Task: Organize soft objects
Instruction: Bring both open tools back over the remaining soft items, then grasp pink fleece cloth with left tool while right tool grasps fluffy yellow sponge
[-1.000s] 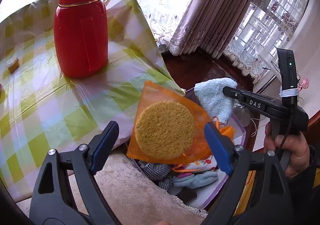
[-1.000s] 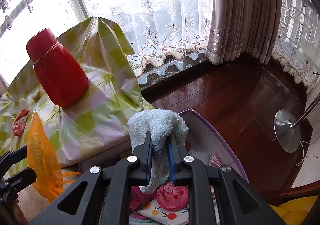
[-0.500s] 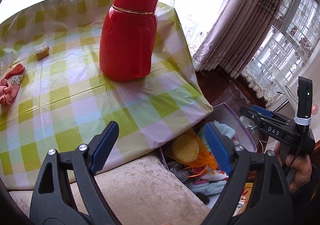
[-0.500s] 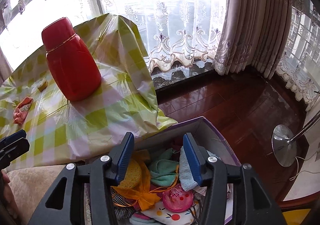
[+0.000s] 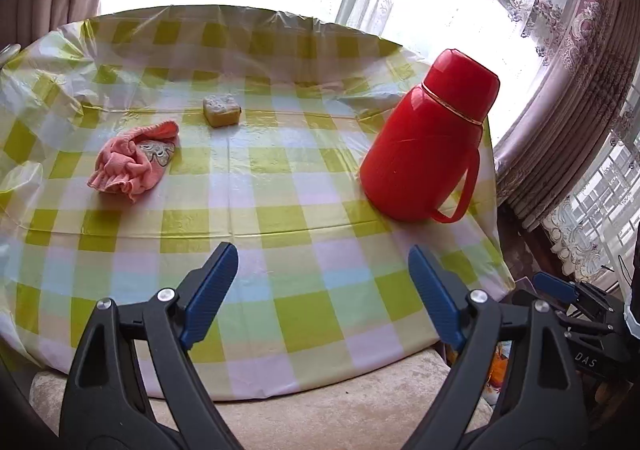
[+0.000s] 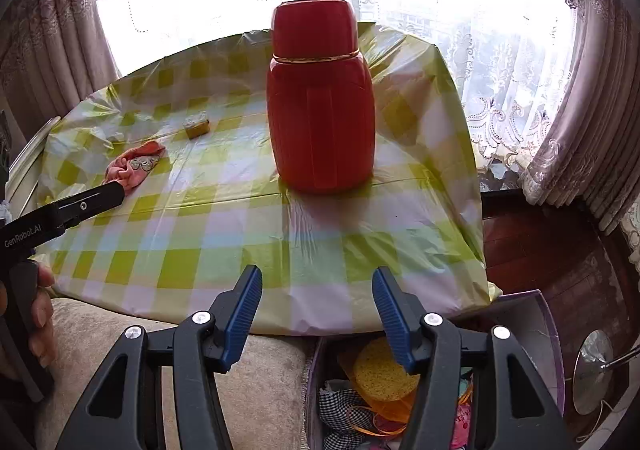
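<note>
A crumpled pink cloth (image 5: 134, 158) lies on the checked tablecloth at the left; it also shows in the right wrist view (image 6: 134, 168). A small yellow sponge block (image 5: 221, 111) sits behind it, also in the right wrist view (image 6: 196, 125). My left gripper (image 5: 322, 282) is open and empty above the table's near edge. My right gripper (image 6: 317, 300) is open and empty above the purple bin (image 6: 548, 334), which holds a round yellow sponge in an orange bag (image 6: 380, 372) and several cloths.
A tall red thermos (image 5: 430, 142) stands on the table's right side, also in the right wrist view (image 6: 320, 98). A beige cushion (image 6: 256, 390) lies in front of the table. Curtains and windows surround it. A metal lamp base (image 6: 592, 374) rests on the wooden floor.
Both grippers let go of the orange bag with the sponge and the blue towel into the bin, then swung left and up toward the table. Both now stand open and empty.
</note>
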Motion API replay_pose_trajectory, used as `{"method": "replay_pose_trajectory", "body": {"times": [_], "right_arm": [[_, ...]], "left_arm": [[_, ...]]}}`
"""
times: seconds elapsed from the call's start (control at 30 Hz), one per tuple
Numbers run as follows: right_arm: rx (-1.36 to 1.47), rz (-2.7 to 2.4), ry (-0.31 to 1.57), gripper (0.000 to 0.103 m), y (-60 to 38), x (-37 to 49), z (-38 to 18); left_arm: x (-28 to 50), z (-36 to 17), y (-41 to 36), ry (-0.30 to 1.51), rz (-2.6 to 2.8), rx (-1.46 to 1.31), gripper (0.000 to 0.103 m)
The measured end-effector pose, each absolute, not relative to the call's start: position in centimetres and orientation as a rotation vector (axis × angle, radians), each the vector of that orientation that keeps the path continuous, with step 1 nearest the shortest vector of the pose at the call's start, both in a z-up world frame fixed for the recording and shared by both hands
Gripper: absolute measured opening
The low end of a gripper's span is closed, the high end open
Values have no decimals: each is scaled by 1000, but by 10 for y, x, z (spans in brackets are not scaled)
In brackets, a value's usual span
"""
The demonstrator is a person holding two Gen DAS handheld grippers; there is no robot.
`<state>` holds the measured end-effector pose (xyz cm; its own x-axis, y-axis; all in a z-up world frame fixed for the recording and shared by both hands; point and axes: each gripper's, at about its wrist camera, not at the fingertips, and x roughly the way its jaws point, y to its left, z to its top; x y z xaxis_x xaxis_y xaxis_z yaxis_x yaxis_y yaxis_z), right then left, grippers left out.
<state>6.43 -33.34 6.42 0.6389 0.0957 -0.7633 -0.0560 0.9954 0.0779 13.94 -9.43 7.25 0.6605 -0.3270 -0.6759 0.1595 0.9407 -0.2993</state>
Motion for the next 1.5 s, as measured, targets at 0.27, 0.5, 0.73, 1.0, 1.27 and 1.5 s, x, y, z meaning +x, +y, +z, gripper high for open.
{"method": "replay_pose_trajectory", "body": {"times": [0.27,0.5,0.73,1.0,1.27,1.5], "right_arm": [[-24,183,836,59,-265,112,79],[-40,222,802,69,-214,174,86],[-68,245,781,76,-162,241,78],[-115,262,799,81,-120,329,46],[-133,319,857,81,-86,400,-1],[-199,327,906,81,-59,439,-34]], "left_arm": [[173,73,-27,739,-143,-281,89],[216,70,24,724,-32,-301,89],[264,50,58,757,33,-310,89],[312,0,77,880,45,-352,89],[327,-39,79,963,44,-350,89],[328,-49,72,963,23,-298,79]]}}
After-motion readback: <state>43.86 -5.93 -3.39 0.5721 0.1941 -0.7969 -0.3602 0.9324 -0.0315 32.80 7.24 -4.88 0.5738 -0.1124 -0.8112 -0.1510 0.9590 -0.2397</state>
